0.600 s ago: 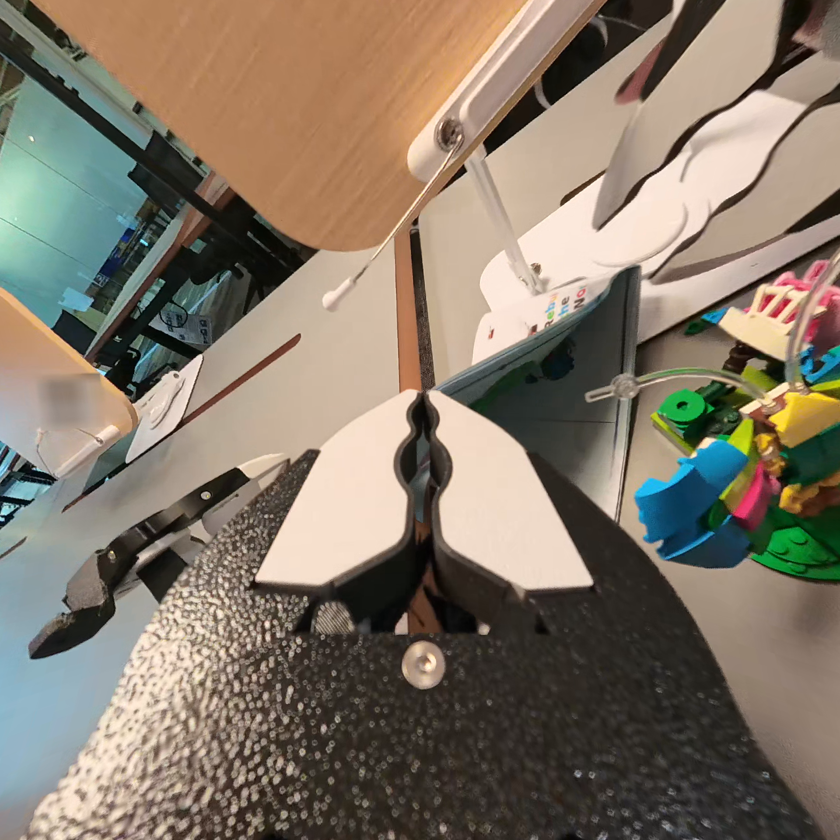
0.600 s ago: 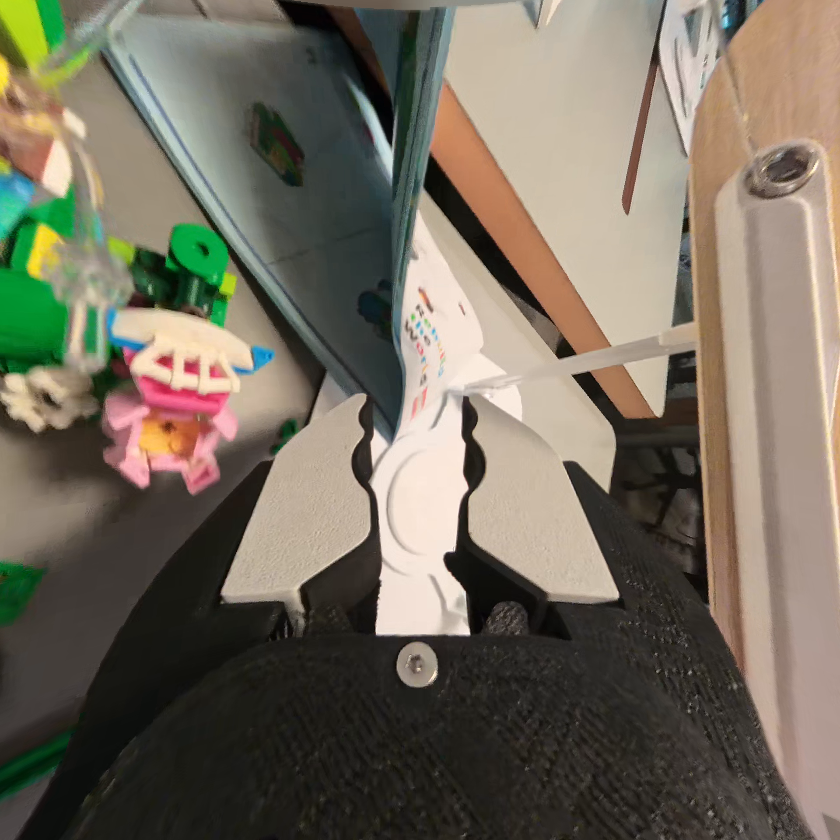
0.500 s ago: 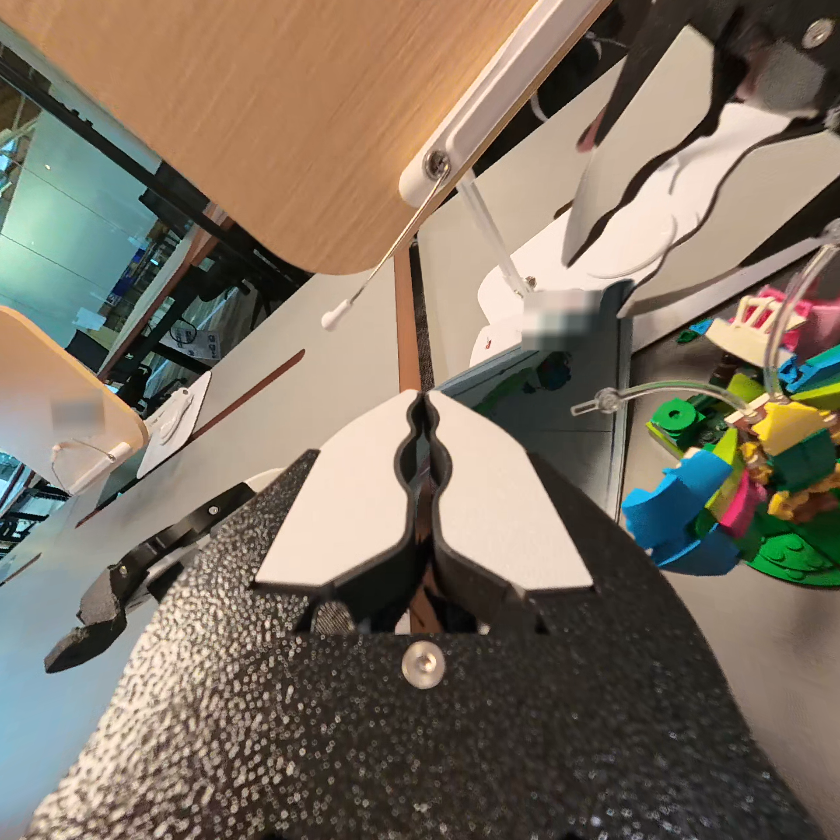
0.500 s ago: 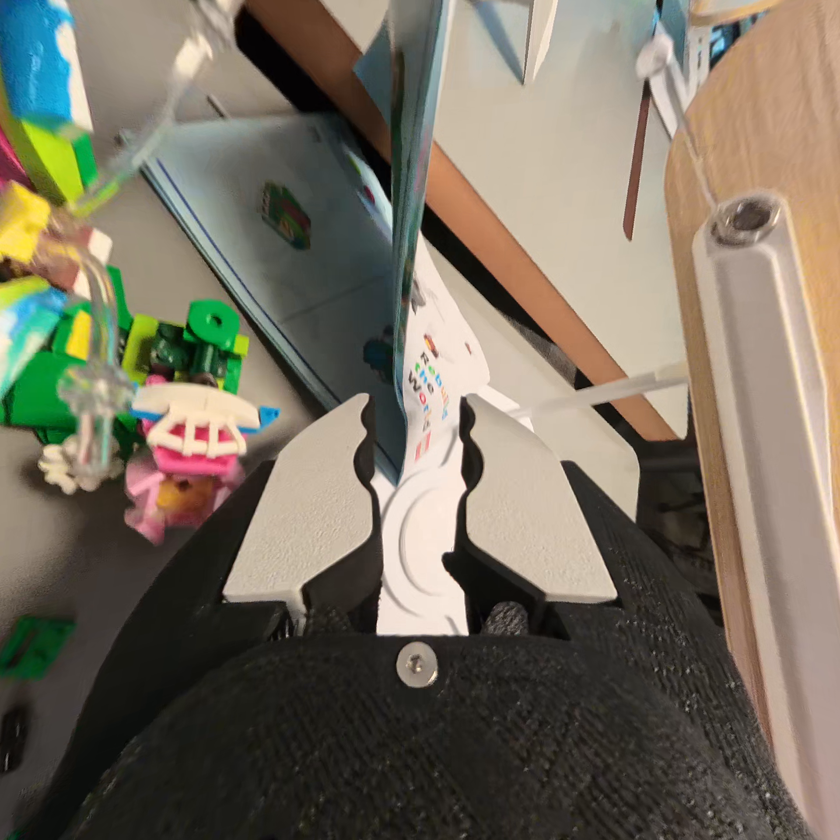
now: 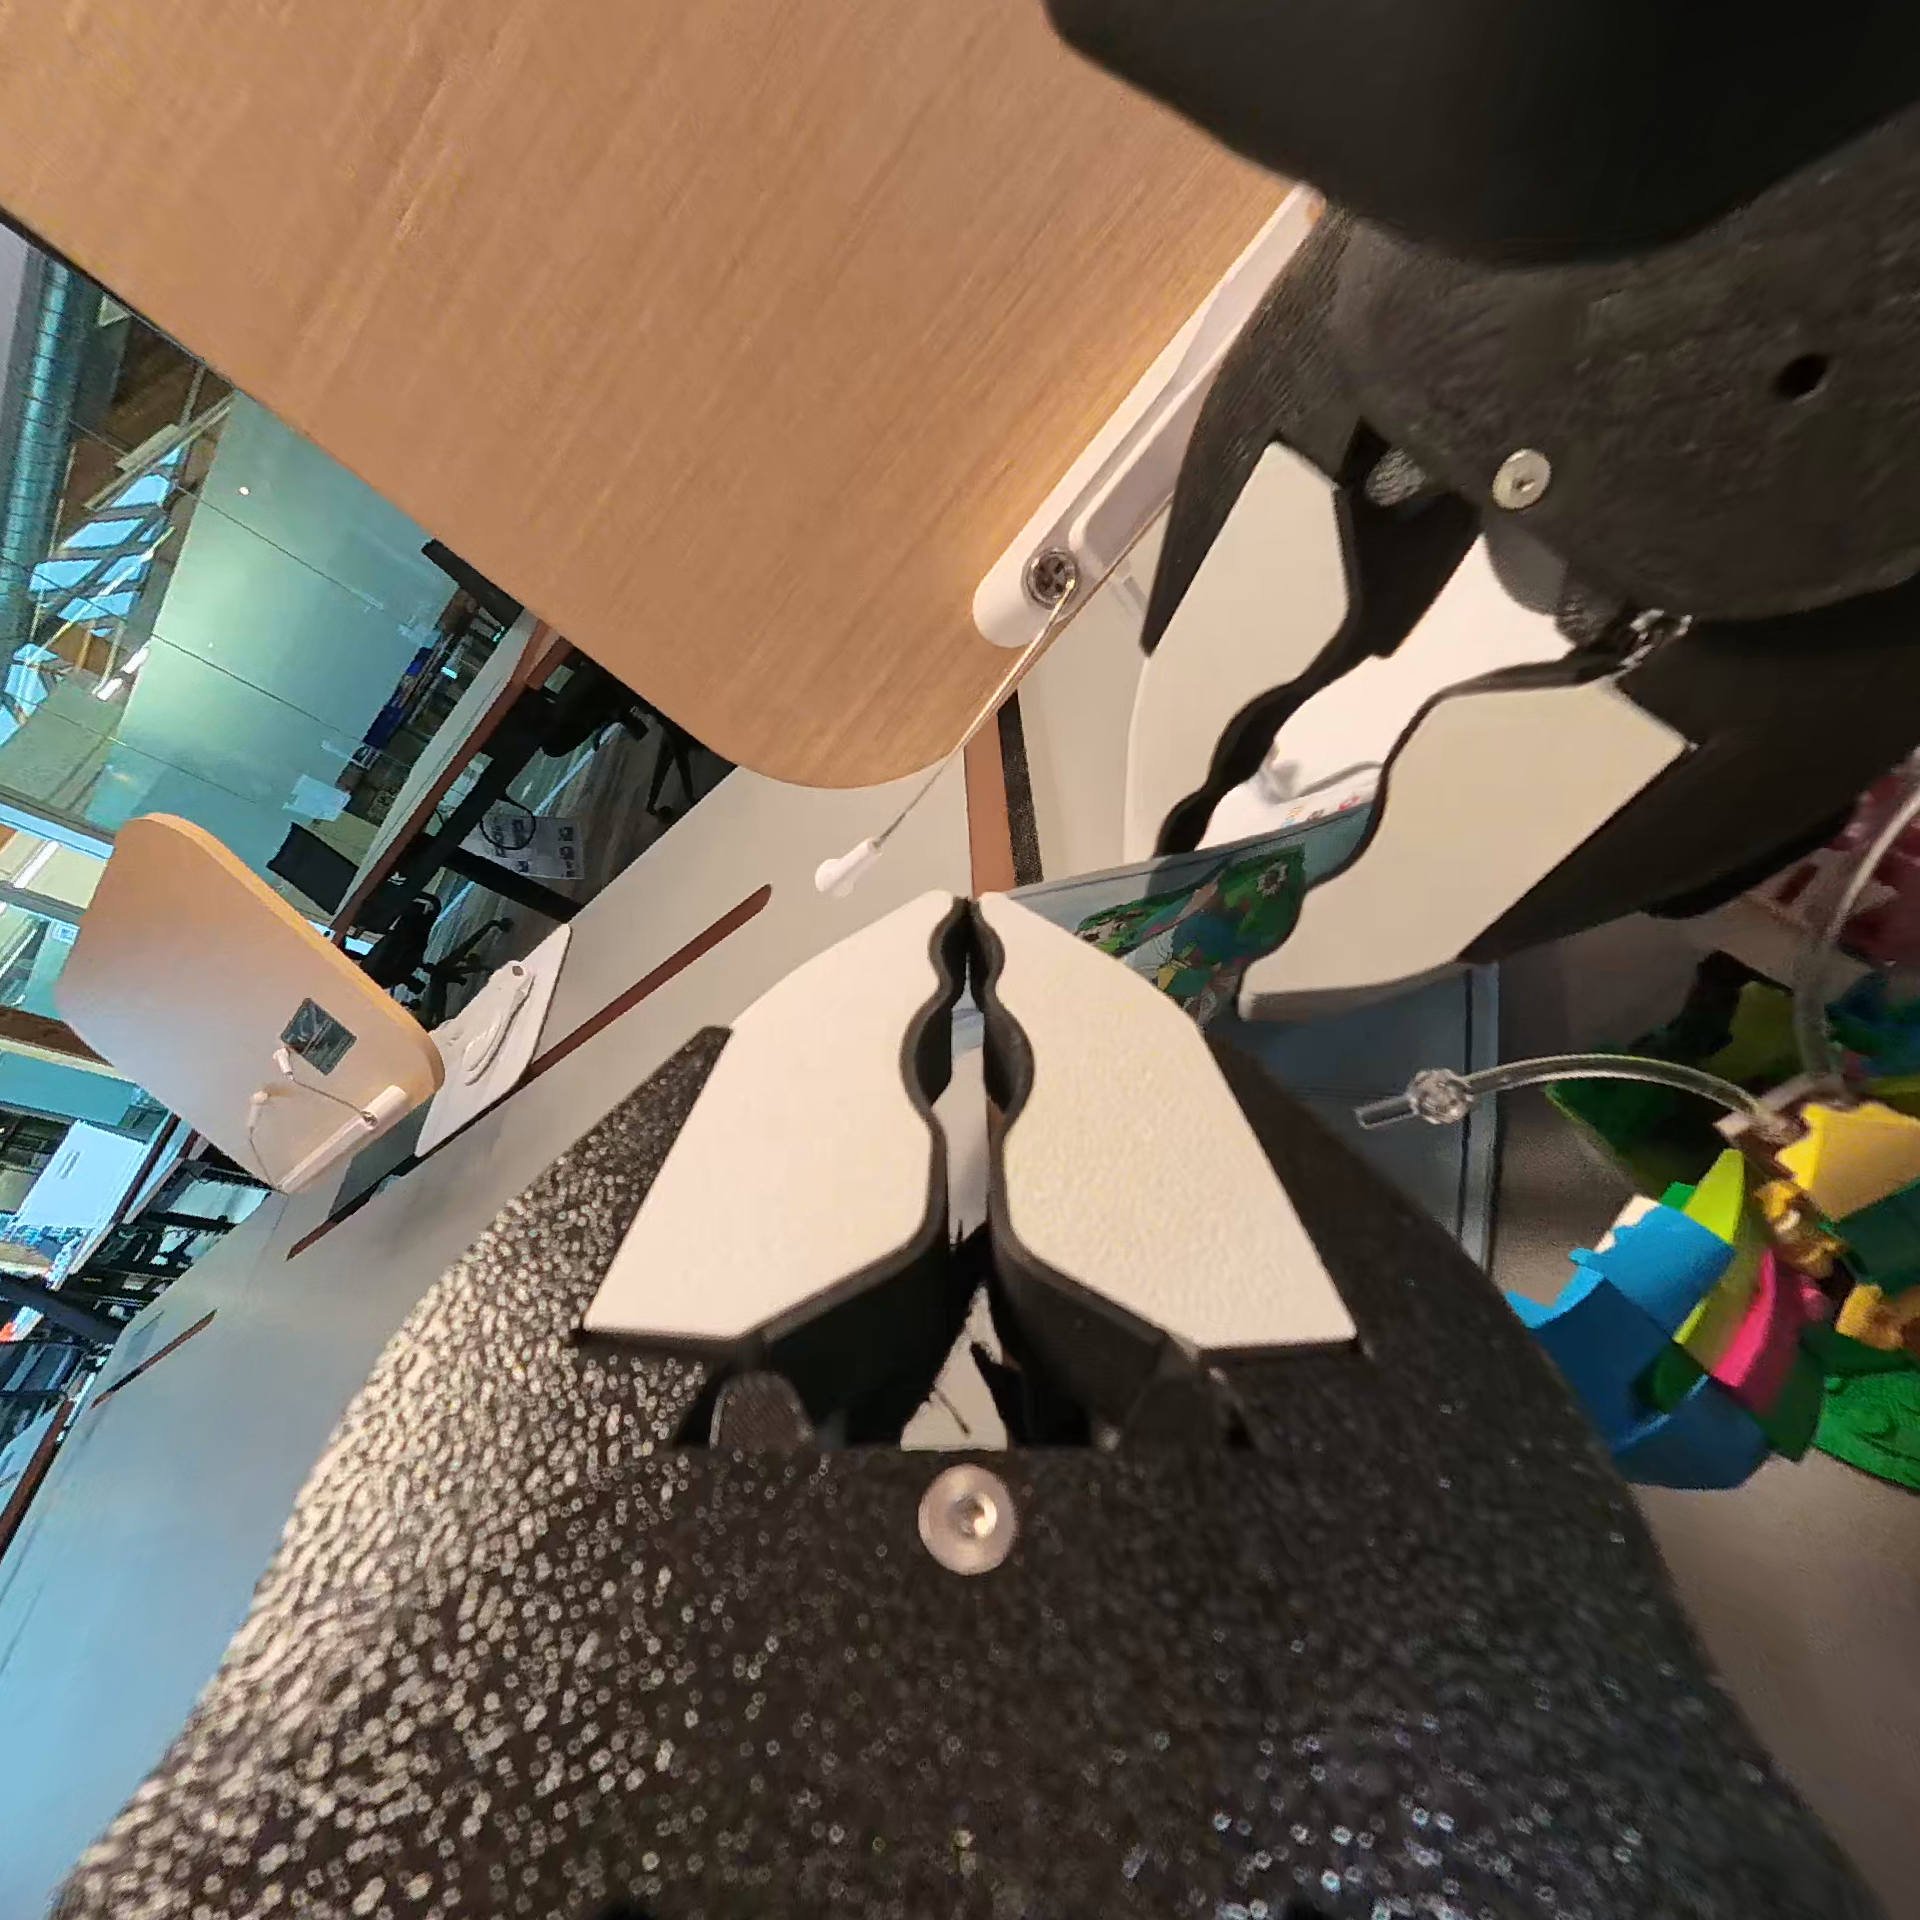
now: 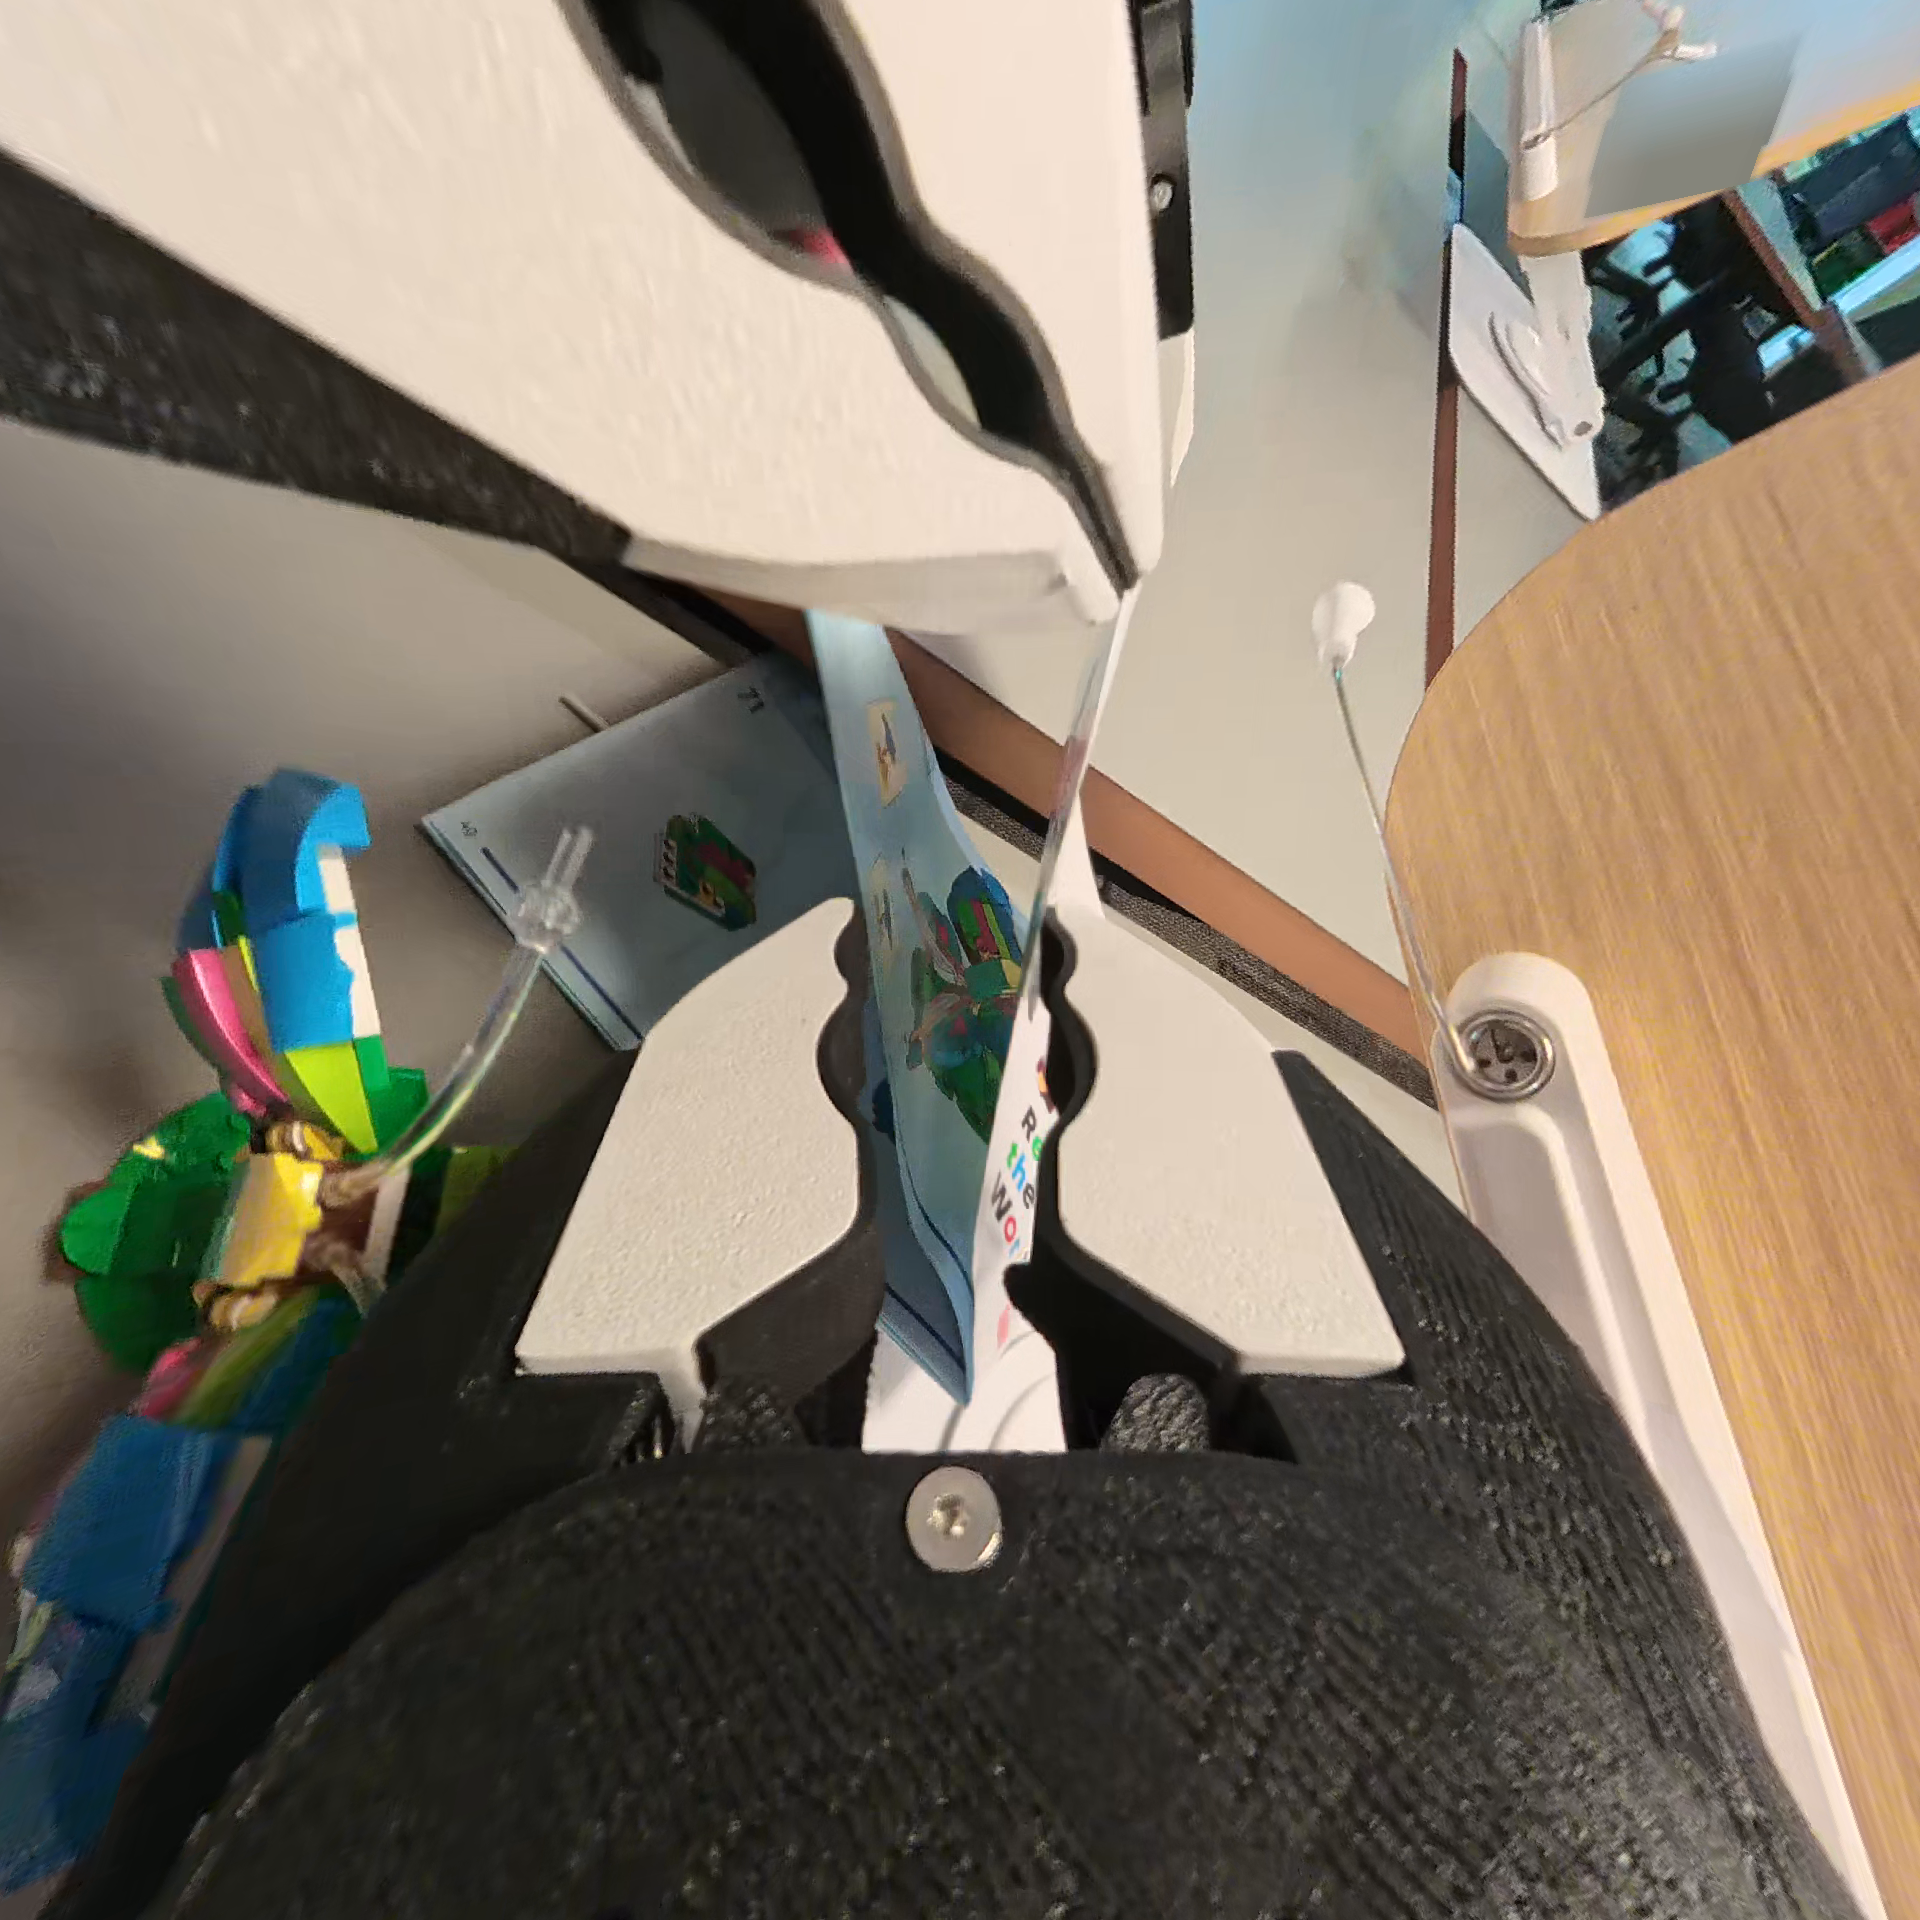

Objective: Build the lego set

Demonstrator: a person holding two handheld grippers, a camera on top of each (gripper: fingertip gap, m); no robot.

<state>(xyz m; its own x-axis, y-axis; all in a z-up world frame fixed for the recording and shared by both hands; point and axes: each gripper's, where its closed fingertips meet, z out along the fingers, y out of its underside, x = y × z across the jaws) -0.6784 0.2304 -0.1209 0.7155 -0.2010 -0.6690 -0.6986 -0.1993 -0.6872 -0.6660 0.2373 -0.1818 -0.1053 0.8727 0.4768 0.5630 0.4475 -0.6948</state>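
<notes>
My left gripper [image 5: 964, 916] is shut on a thin page of the light-blue instruction booklet [image 6: 665, 862]. It shows large and blurred at the top of the right wrist view [image 6: 1117, 582], with the page hanging from its tips. My right gripper [image 6: 951, 935] is open, with several lifted booklet pages [image 6: 935, 1091] standing between its fingers. In the left wrist view the right gripper [image 5: 1205, 925] is close at the upper right. The colourful lego model [image 6: 281, 1039] with a clear tube [image 6: 488, 1039] stands on the grey table; it also shows in the left wrist view [image 5: 1766, 1247].
A wooden desk divider [image 5: 623, 364] on a white bracket [image 6: 1538, 1091] stands close beside both grippers. A brown seam strip [image 6: 1195, 821] runs along the back of the table. More desks and dividers [image 5: 239, 997] lie beyond. My right fingertips sit around 6 centimetres from my left ones.
The two grippers have come close together. The booklet pages now reach deeper between my right gripper's fingers, and the left gripper stays shut on its page.
</notes>
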